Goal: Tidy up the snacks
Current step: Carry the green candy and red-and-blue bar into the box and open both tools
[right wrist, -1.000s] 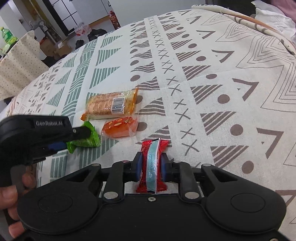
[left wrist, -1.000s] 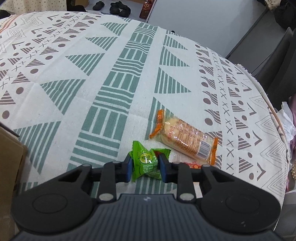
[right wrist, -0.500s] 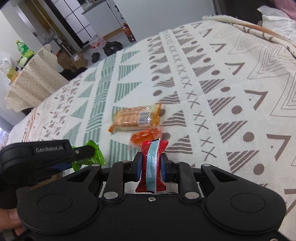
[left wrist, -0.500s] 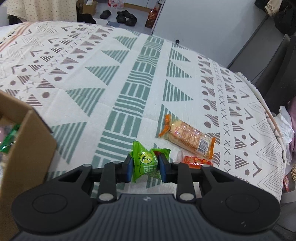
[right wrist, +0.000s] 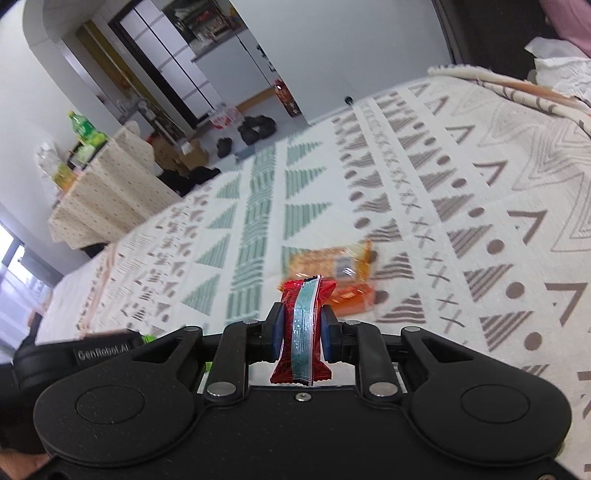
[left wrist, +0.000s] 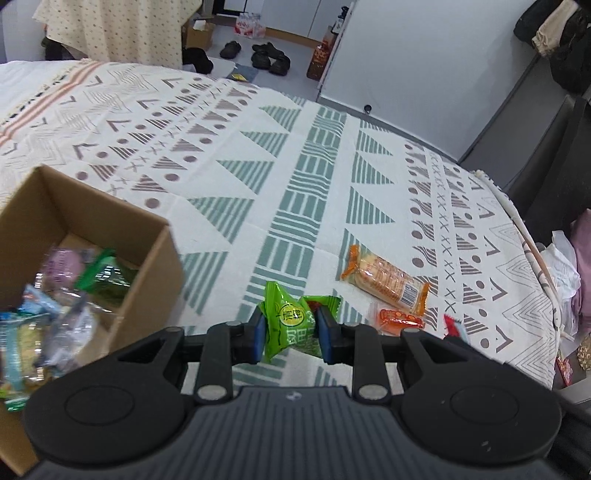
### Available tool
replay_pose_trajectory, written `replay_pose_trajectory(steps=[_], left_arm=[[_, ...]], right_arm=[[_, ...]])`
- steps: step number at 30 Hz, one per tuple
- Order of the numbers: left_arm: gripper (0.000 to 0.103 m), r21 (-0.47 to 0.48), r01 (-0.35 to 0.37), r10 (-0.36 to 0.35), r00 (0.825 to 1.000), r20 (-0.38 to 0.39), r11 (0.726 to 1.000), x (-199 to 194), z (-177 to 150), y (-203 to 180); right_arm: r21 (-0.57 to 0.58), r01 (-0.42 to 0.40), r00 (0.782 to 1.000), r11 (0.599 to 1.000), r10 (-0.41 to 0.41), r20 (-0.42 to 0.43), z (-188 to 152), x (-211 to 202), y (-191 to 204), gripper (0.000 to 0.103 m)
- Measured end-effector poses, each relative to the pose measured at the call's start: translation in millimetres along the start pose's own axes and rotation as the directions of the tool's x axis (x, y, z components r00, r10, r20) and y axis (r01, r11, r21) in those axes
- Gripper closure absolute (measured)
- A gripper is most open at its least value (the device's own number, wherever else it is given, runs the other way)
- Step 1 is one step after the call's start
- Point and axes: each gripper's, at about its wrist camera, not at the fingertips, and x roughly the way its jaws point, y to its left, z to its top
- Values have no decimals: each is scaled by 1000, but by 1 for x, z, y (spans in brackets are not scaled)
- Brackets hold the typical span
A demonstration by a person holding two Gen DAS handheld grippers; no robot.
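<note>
Surface: I read it as a desk under a cream cloth (left wrist: 236,206) printed with green triangles and bar stripes, brown dots, crosses and chevrons, plus orange stripes at the upper left of the left wrist frame. Room: grey floor with dark shoes (left wrist: 269,57) at top centre, a dotted beige drape (left wrist: 122,29) at upper left, and a white panel at upper right. In the right wrist frame, a green bottle (right wrist: 83,127) stands on a dotted-cloth stand at the left, with tall cabinets behind it.

My left tool (left wrist: 290,328) is pinching a green snack packet (left wrist: 291,325), held above the cloth at lower centre. The packet carries a round yellow-green emblem with characters I cannot read. An open cardboard box (left wrist: 147,266) sits at the left of that frame, holding several blurred wrappers. To the right of centre on the cloth lies an orange-ended cracker pack (left wrist: 386,278) with a barcode label. Just below it is a small orange packet (left wrist: 400,319).

My right tool (right wrist: 301,330) is clamped on a red bar wrapper (right wrist: 303,328) with a pale teal seam strip, held upright at lower centre. The wrapper text is unreadable. At the lower left of the right wrist frame, the left tool's body reads "GenRobot.AI", though the letters are soft.
</note>
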Motion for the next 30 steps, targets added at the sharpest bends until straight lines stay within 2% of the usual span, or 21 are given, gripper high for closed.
replay_pose_trajectory(steps=[17, 30], left_arm=[[76, -67, -35, 41, 994, 101, 997, -75, 5, 58], [76, -147, -53, 77, 984, 162, 988, -114, 13, 119]], right_arm=[[-98, -129, 990, 987, 134, 45, -11, -20, 70, 83], [-168, -177, 982, 970, 185, 32, -33, -22, 121, 83]])
